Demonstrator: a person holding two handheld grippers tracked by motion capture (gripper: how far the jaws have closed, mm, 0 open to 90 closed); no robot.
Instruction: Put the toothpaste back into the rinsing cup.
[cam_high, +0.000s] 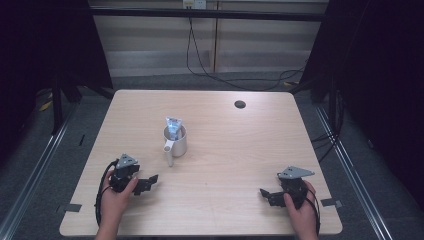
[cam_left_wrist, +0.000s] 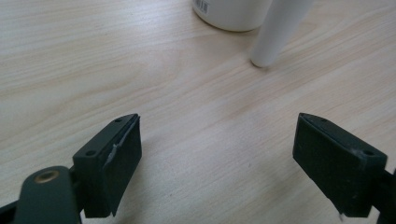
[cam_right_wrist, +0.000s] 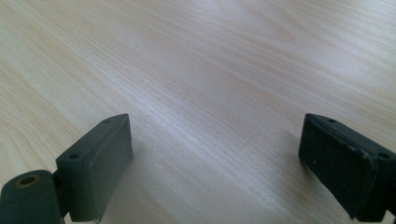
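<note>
A white mug (cam_high: 176, 144) stands near the table's middle with a blue-and-white tube (cam_high: 173, 127) upright inside it. Its straight white handle (cam_high: 169, 154) points toward the near side. In the left gripper view the mug's base (cam_left_wrist: 231, 14) and handle (cam_left_wrist: 278, 32) lie just ahead of the jaws. My left gripper (cam_high: 147, 182) rests low at the near left, open, nothing between its jaws (cam_left_wrist: 217, 163). My right gripper (cam_high: 266, 195) sits at the near right, aimed left, also open over bare wood (cam_right_wrist: 215, 168).
The light wooden table (cam_high: 225, 150) has a round cable hole (cam_high: 240, 104) at the far right. Black cables (cam_high: 210, 70) run over the floor behind it. Metal rails flank the table on both sides.
</note>
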